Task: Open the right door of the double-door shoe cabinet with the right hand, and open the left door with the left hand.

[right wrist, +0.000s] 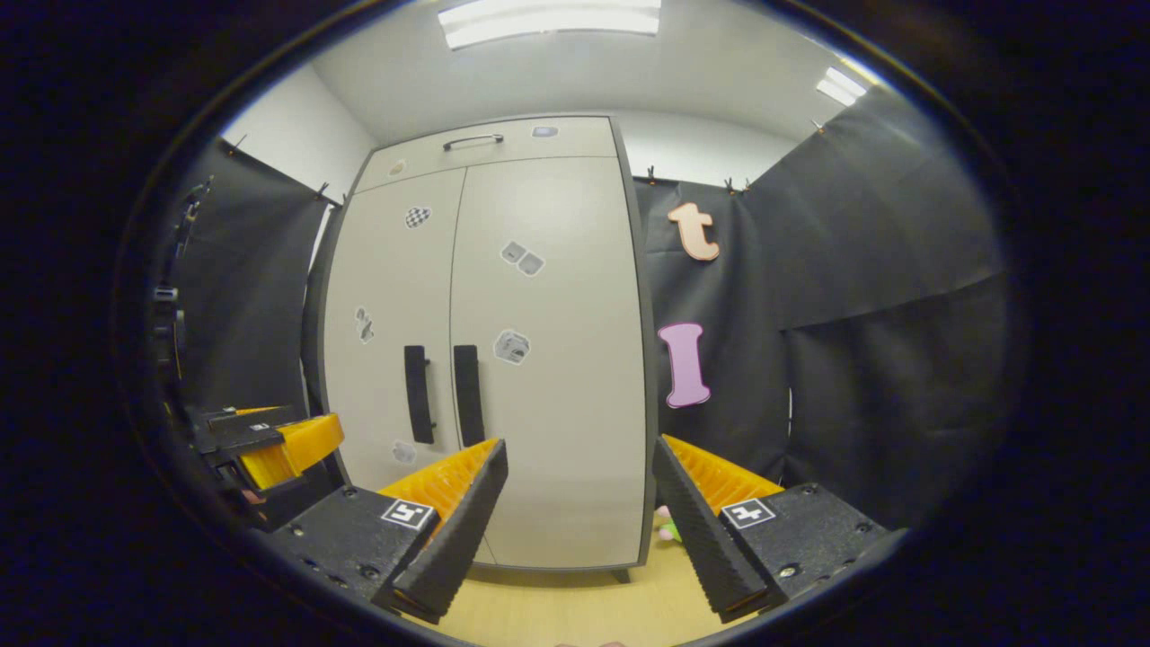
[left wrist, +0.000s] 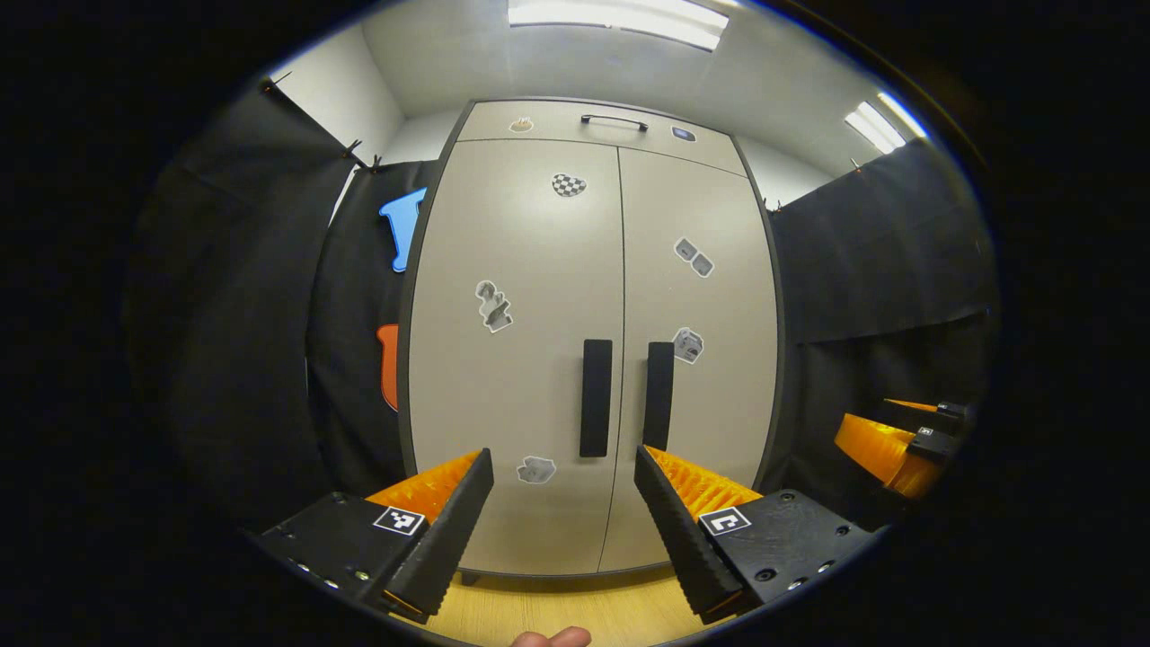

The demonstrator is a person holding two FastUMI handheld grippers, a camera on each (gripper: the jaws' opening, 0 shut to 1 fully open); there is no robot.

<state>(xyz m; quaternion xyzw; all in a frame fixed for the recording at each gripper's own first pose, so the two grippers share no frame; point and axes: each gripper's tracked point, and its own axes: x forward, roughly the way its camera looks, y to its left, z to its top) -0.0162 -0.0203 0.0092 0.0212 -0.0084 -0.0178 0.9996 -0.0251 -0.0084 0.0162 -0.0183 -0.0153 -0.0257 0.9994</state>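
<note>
A beige double-door shoe cabinet (left wrist: pixel 539 359) stands ahead with both doors closed. Its left door (left wrist: pixel 512 296) and right door (left wrist: pixel 696 305) each carry a dark vertical handle (left wrist: pixel 596 397) (left wrist: pixel 659 395) by the centre seam. My left gripper (left wrist: pixel 564 467) is open, held short of the handles, nothing between its fingers. The right gripper (left wrist: pixel 898 440) shows at the right edge of the left gripper view. In the right gripper view the cabinet (right wrist: pixel 539 359) sits left of centre, handles (right wrist: pixel 416 394) (right wrist: pixel 467 394) beyond my open right gripper (right wrist: pixel 579 458). The left gripper (right wrist: pixel 269 445) shows at far left.
A flap with a slim handle (left wrist: pixel 614 120) tops the cabinet. Black cloth walls (right wrist: pixel 853 314) flank it on both sides. Light wooden floor (left wrist: pixel 557 611) runs in front. A small pink thing (right wrist: pixel 665 523) lies on the floor by the cabinet's right foot.
</note>
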